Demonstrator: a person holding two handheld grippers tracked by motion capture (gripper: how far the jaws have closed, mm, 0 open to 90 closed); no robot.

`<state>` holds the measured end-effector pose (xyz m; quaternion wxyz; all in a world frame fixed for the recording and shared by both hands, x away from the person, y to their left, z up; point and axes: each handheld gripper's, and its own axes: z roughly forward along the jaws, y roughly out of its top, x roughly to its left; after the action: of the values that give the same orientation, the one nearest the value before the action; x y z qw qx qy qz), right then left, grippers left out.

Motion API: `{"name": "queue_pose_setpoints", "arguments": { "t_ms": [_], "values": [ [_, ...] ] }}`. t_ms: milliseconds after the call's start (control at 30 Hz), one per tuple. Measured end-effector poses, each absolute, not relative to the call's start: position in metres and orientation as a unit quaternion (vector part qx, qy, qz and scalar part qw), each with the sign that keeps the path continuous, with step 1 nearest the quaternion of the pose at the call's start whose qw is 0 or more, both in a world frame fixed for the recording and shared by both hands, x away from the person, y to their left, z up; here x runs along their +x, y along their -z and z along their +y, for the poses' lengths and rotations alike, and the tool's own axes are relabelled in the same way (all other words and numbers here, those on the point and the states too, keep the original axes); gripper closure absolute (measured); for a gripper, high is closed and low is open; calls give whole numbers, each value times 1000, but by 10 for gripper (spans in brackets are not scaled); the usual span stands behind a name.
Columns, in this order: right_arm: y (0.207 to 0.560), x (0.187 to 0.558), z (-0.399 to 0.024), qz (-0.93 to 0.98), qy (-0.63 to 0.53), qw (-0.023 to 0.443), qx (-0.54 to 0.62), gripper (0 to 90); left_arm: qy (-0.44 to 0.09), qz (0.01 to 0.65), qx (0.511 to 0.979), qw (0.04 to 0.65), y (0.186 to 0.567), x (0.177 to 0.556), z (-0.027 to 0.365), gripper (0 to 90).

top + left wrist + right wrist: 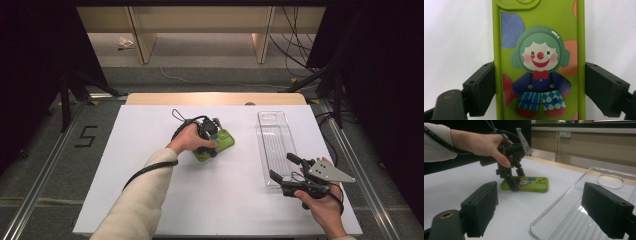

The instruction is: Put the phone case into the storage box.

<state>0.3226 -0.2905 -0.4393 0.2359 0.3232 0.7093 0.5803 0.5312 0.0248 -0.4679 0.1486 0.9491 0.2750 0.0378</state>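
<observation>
The lime-green rubbery phone case with a clown picture (539, 62) lies flat mid-table, pinched across its width by the left gripper (212, 145). To its right, the long clear plastic tray (274, 135) holds nothing; the right gripper (285, 172) hovers spread at its near end.

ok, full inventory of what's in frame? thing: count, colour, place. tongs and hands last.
phone case: 1, lime green with clown print, lying flat on the table's middle, between the left tongs' jaws
tray: 1, clear plastic, long, right side of table
table: 1, white top, wooden far edge
number 5: 1, black, floor left of table
left tongs: 1, black, jaws set against the case's long sides; a firm grip can't be told
right tongs: 1, black with grey plate, open, at the tray's near end
hands: 2, left in cream sleeve, right
</observation>
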Motion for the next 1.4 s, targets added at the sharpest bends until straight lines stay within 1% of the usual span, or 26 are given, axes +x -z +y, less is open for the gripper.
{"name": "queue_pose_setpoints", "arguments": {
  "t_ms": [300,700,1400],
  "values": [
    [439,323,-290,709,-581,236,324,149,-46,269,949,156,467,528,27,163],
    [440,323,-290,709,-580,237,326,149,-59,279,937,202,460,520,39,163],
    [439,323,-288,709,-578,238,327,148,-104,287,914,266,446,492,53,163]
  ]
}}
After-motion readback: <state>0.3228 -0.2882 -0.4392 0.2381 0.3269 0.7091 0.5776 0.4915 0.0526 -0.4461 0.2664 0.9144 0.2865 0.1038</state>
